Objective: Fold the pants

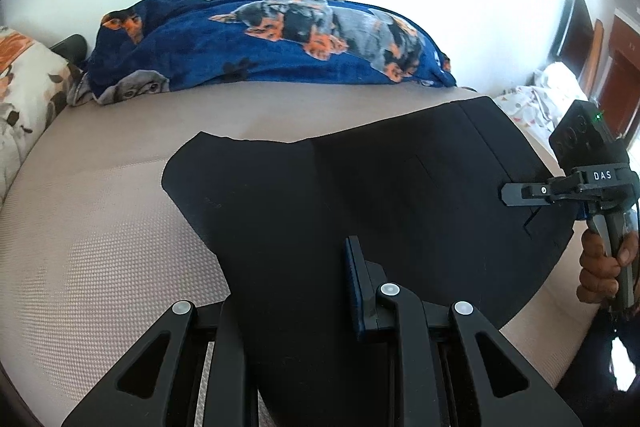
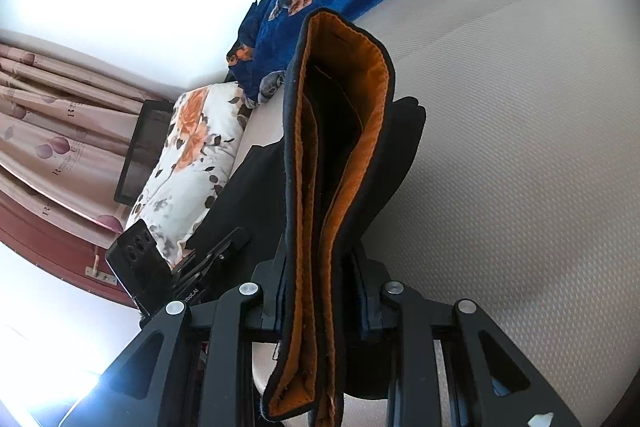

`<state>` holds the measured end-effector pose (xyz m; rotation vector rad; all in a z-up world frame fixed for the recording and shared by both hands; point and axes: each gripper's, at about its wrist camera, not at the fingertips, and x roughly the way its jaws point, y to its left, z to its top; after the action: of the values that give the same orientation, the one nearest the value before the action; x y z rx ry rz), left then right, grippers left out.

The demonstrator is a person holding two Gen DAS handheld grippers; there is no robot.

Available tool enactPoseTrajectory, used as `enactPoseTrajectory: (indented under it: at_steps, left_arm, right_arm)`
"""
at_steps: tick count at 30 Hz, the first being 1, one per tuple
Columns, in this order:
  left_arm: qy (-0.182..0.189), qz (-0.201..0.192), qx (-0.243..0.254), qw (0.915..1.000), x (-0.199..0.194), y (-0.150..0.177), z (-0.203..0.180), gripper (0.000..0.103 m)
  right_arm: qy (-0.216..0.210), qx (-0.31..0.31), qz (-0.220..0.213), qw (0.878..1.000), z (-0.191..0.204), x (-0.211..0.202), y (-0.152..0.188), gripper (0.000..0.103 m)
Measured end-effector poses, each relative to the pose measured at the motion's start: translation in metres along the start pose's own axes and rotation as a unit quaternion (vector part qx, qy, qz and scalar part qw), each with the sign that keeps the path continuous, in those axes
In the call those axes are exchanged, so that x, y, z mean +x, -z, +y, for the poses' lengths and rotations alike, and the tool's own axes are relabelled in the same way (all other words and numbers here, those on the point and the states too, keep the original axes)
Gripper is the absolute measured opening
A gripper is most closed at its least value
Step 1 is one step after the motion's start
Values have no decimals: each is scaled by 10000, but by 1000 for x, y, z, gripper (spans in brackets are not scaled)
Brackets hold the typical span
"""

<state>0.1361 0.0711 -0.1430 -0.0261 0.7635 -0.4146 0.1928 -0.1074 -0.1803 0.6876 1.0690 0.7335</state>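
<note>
Beige bed (image 1: pixel 100 227) carries black pants (image 1: pixel 340 187); left claw (image 1: pixel 296 291) and right claw (image 2: pixel 320 291) both clamp their fabric; blue blanket (image 1: pixel 260 43) at twelve o'clock.

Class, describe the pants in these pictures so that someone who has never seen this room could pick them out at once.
Start at the wide beige bed, with a blue dog-print blanket heaped along its far side. In front of that blanket lie the black pants, gripped by the left gripper and right gripper. They are the only plain dark cloth there, with orange lining inside the waistband.
</note>
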Motion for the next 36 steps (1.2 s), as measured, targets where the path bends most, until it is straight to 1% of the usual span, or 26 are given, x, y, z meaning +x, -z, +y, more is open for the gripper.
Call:
enactPoseTrajectory:
  at_steps: [12, 20, 30, 36]
  left_arm:
    - [-175, -138, -210, 9995, 11, -22, 36, 23]
    - [-311, -237, -405, 9984, 20, -39, 64, 23]
    - [-599, -376, -517, 9962, 33, -66, 102, 23]
    - [-803, -474, -525, 9943, 41, -84, 124, 23]
  right_arm:
    - [-60, -92, 65, 9999, 11, 30, -26, 25]
    - [-94, -116, 110, 9998, 17, 57, -50, 25]
    - [-239, -249, 141, 9993, 27, 102, -93, 25]
    - [-331, -287, 134, 9990, 31, 124, -112, 25]
